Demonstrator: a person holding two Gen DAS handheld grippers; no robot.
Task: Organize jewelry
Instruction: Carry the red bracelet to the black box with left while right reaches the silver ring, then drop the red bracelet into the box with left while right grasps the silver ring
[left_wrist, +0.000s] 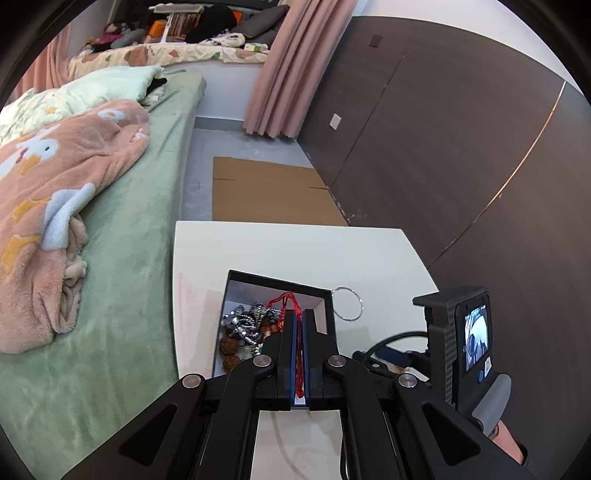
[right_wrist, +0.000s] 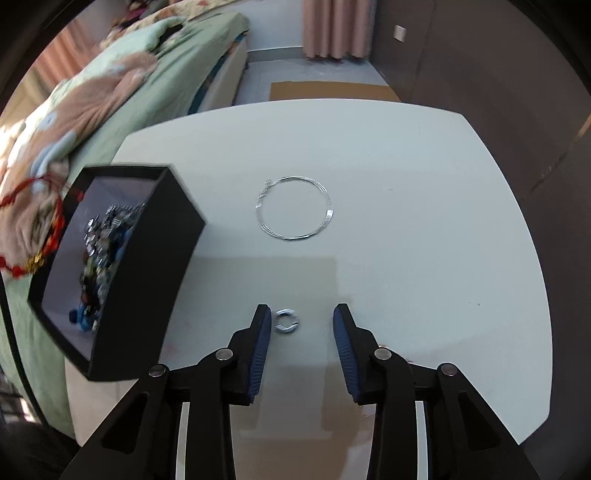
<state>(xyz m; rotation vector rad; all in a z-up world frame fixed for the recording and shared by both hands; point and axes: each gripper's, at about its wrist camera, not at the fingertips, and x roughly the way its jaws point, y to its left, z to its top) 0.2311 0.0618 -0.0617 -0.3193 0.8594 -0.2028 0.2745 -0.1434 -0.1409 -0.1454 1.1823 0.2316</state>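
My left gripper (left_wrist: 298, 314) is shut on a red cord bracelet (left_wrist: 286, 299) and holds it over an open black box (left_wrist: 277, 279) with a heap of beads and silver pieces (left_wrist: 247, 328) inside. In the right wrist view the same red cord bracelet (right_wrist: 56, 230) hangs at the left edge beside the black box (right_wrist: 155, 258). My right gripper (right_wrist: 302, 324) is open, pointing down at the white table (right_wrist: 406, 184). A small silver open ring (right_wrist: 287, 322) lies between its fingers, close to the left finger (right_wrist: 263, 328); the pads do not touch it. A thin silver hoop (right_wrist: 293, 208) lies farther out.
The silver hoop (left_wrist: 347, 304) lies just right of the box. A bed with a green sheet (left_wrist: 122, 258) and pink blanket (left_wrist: 55, 203) borders the table's left side. A dark panelled wall (left_wrist: 461, 147) runs along the right. Flat cardboard (left_wrist: 273, 195) lies on the floor beyond.
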